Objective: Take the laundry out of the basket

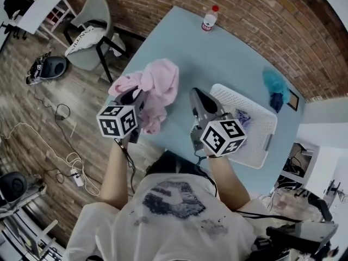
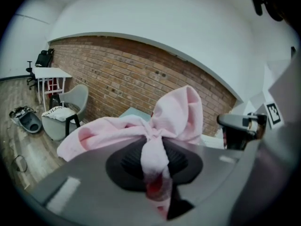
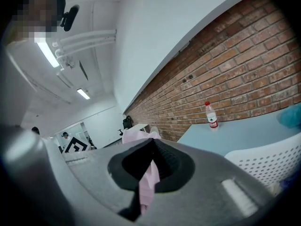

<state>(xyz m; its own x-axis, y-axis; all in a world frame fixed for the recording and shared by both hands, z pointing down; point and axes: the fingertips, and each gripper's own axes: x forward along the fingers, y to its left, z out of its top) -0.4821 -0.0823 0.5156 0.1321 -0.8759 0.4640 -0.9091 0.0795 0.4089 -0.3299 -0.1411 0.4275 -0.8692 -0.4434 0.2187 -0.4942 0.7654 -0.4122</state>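
Pink cloth [image 1: 159,85], out of the basket [image 1: 260,125], is hanging between the left claw [image 1: 136,98] and right claw [image 1: 196,95], both clenching it. Next step, likely: lowering it onto the tabletop [image 1: 217,53], letting go.

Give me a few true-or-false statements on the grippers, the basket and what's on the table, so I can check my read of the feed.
1. The left gripper and the right gripper are both clamped on the pink garment. True.
2. The white basket is empty. False: a dark patterned item lies in it.
3. The bottle at the far end of the table has a blue cap. False: its cap is red.
4. A teal cloth lies on the table beyond the basket. True.
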